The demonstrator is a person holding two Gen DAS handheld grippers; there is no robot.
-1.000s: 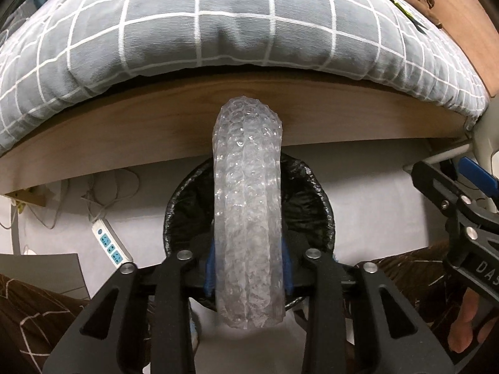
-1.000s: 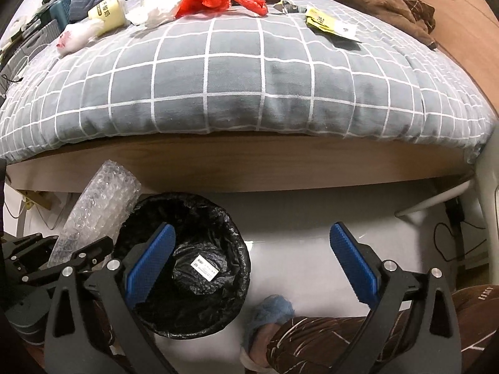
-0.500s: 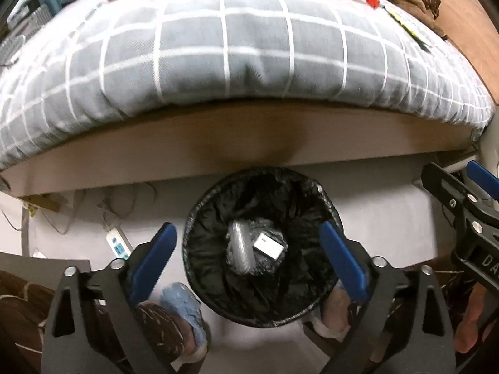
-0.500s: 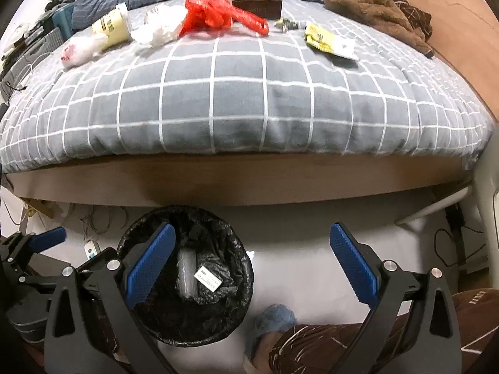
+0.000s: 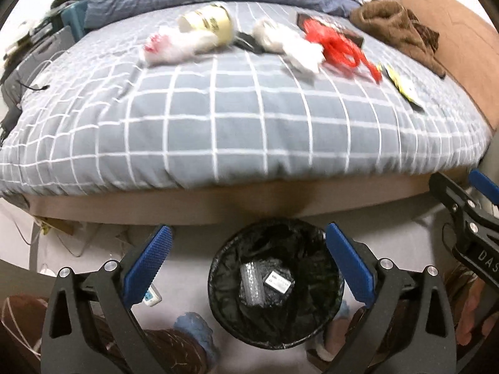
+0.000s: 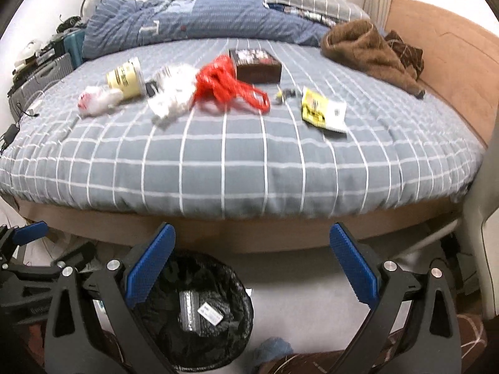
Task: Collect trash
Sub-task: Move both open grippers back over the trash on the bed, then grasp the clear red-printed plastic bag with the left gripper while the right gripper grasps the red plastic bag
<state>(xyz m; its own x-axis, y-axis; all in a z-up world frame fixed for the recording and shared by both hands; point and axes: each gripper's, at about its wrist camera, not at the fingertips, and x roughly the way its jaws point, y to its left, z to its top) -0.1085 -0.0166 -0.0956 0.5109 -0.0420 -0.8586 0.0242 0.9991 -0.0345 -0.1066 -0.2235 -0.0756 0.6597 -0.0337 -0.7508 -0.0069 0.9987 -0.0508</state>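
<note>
Both of your tools are free. The left gripper stands with its blue pads spread as wide as they go and nothing between them, and the right gripper is just as wide and just as empty. Directly under the left gripper sits the round bin lined with a black plastic bag, on the pale floor against the foot of the bed; a roll of clear bubble wrap and a small black packet with a white label lie inside it.

The step in hand, as I read it, is fetching the next piece from the grey quilt with white grid lines. Take the bin as your marker. Beyond it, up on the quilt, lie a crumpled white plastic wrapper with red marks, a cream paper cup on its side, a bunched white plastic bag, a tangled red mesh bag, a dark brown box and a flat yellow and white sachet.

Share the work: send the left gripper to the wrapper or cup, beyond the bin and to its left, and the right to the sachet, beyond and to its right. The sachet lies flat, so press one pad into the soft quilt beside it and pinch an edge. Leave the brown plush garment alone; it looks like clothing.
</note>
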